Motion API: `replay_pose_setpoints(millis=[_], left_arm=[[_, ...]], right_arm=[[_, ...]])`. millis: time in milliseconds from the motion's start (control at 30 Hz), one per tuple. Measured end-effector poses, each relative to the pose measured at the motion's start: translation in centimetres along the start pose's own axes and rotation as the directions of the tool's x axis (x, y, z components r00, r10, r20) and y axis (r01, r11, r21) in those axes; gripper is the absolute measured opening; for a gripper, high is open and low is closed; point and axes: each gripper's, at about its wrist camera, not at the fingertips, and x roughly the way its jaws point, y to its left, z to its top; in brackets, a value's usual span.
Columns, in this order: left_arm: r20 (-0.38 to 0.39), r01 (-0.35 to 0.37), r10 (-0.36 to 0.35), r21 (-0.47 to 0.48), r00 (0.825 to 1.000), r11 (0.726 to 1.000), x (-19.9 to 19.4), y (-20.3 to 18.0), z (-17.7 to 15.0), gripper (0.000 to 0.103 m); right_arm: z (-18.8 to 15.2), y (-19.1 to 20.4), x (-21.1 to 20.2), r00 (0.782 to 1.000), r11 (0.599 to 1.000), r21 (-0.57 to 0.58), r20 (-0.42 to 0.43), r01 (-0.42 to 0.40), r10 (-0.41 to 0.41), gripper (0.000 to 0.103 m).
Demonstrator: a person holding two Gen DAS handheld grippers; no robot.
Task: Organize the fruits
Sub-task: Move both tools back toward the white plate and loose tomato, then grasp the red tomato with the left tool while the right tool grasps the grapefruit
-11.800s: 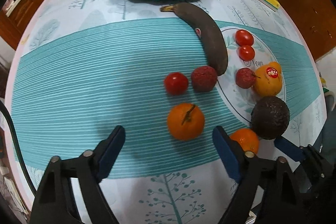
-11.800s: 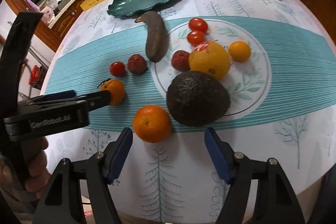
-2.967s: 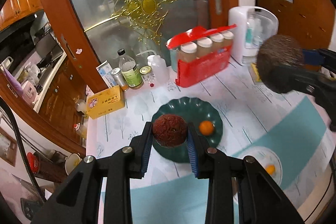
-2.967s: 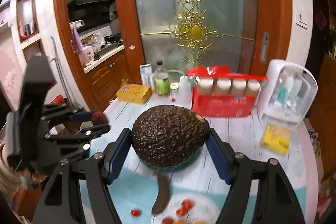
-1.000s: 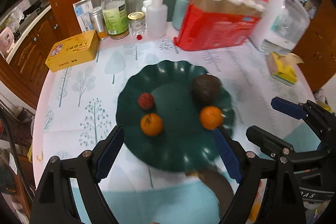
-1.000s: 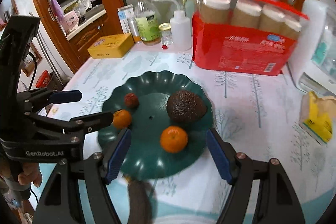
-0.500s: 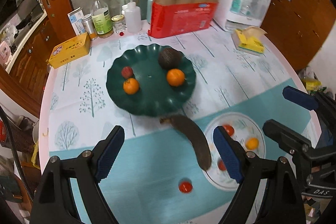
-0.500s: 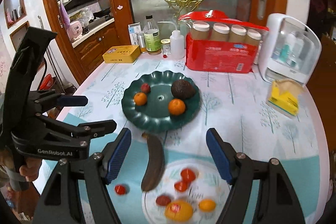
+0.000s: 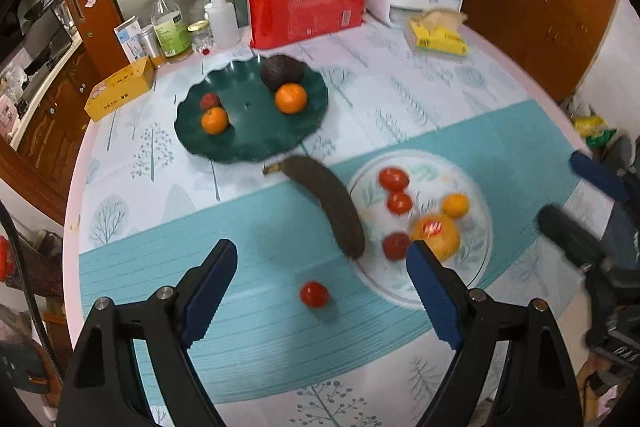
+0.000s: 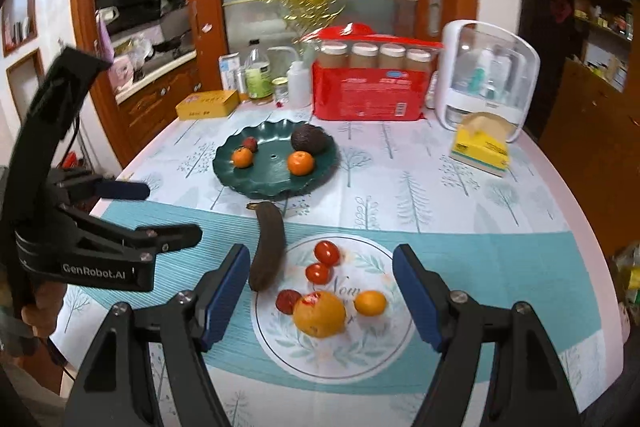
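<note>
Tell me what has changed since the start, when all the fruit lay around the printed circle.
Four fruits moved to the green plate: avocado, two oranges and a lychee. Both claws, left and right, released them and are open, empty. The blackened banana, tomatoes, big orange and other small fruit stayed put.

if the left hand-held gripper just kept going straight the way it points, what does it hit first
Probably the lone small tomato on the teal runner, which sits between the open fingers of the left hand-held gripper. Depth is unclear, so it might meet bare cloth just beside it instead.
</note>
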Motion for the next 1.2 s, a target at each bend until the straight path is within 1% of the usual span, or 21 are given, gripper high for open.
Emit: replay_pose_setpoints(millis=[67, 233, 333, 433, 500, 633, 667, 733, 800, 967, 1033, 1133, 1200], left_arm=[[-0.017, -0.006, 0.006, -0.004, 1.0, 1.0, 0.9, -0.3, -0.9, 0.086], [-0.07, -0.018, 0.014, -0.059, 0.997, 0.998, 3.4, 0.7, -2.9, 0.086], [-0.109, -0.033, 0.024, -0.086, 0.994, 0.996, 5.0, 1.5, -4.1, 0.086], [-0.133, -0.056, 0.044, -0.095, 0.99, 0.994, 6.3, 1.9, -5.2, 0.086], [-0.147, -0.052, 0.037, -0.099, 0.989, 0.994, 7.0, 2.1, -5.8, 0.086], [-0.174, -0.034, 0.011, -0.125, 0.985, 0.992, 8.8, 2.5, -6.8, 0.085], [-0.177, -0.03, 0.006, -0.133, 0.984, 0.991, 9.1, 2.5, -6.9, 0.084], [-0.18, -0.018, -0.009, -0.146, 0.984, 0.989, 9.7, 2.6, -7.0, 0.075], [-0.183, -0.005, -0.023, -0.155, 0.983, 0.988, 10.3, 2.7, -7.0, 0.069], [-0.166, 0.005, -0.033, -0.164, 0.986, 0.986, 10.9, 2.8, -6.9, 0.06], [-0.157, 0.006, -0.03, -0.151, 0.987, 0.989, 10.9, 2.5, -6.7, 0.051], [-0.15, 0.001, -0.023, -0.14, 0.988, 0.99, 11.1, 2.3, -6.5, 0.05], [-0.147, 0.008, -0.031, -0.155, 0.989, 0.988, 11.2, 2.4, -6.3, 0.05]], right_arm=[[-1.0, -0.4, -0.4, 1.0, 1.0, 0.005, 0.009, 0.007, -0.007, 0.074], [-3.9, -1.4, 0.1, 1.0, 0.999, 0.044, 0.008, -0.005, 0.004, 0.074], [-5.5, -1.5, 1.7, 0.999, 0.999, 0.053, -0.05, -0.01, 0.012, 0.074], [-6.9, -1.5, 3.6, 0.992, 0.998, 0.053, -0.127, -0.015, 0.022, 0.074], [-7.6, -1.5, 4.7, 0.987, 0.998, 0.056, -0.157, -0.015, 0.024, 0.074], [-8.3, -1.4, 6.1, 0.982, 0.998, 0.063, -0.185, -0.018, 0.03, 0.074], [-8.3, -1.4, 6.5, 0.981, 0.997, 0.069, -0.19, -0.024, 0.037, 0.074], [-8.1, -1.3, 7.0, 0.981, 0.998, 0.065, -0.192, -0.024, 0.036, 0.074], [-7.7, -1.2, 7.9, 0.98, 0.998, 0.055, -0.195, -0.027, 0.037, 0.074], [-7.2, -1.0, 10.1, 0.971, 0.999, 0.031, -0.233, -0.041, 0.047, 0.074], [-7.2, -0.9, 10.9, 0.967, 0.999, 0.014, -0.252, -0.046, 0.048, 0.074], [-7.2, -0.7, 11.8, 0.962, 0.998, -0.007, -0.267, -0.068, 0.064, 0.074], [-7.3, -0.6, 12.4, 0.959, 0.997, -0.023, -0.277, -0.073, 0.063, 0.074]])
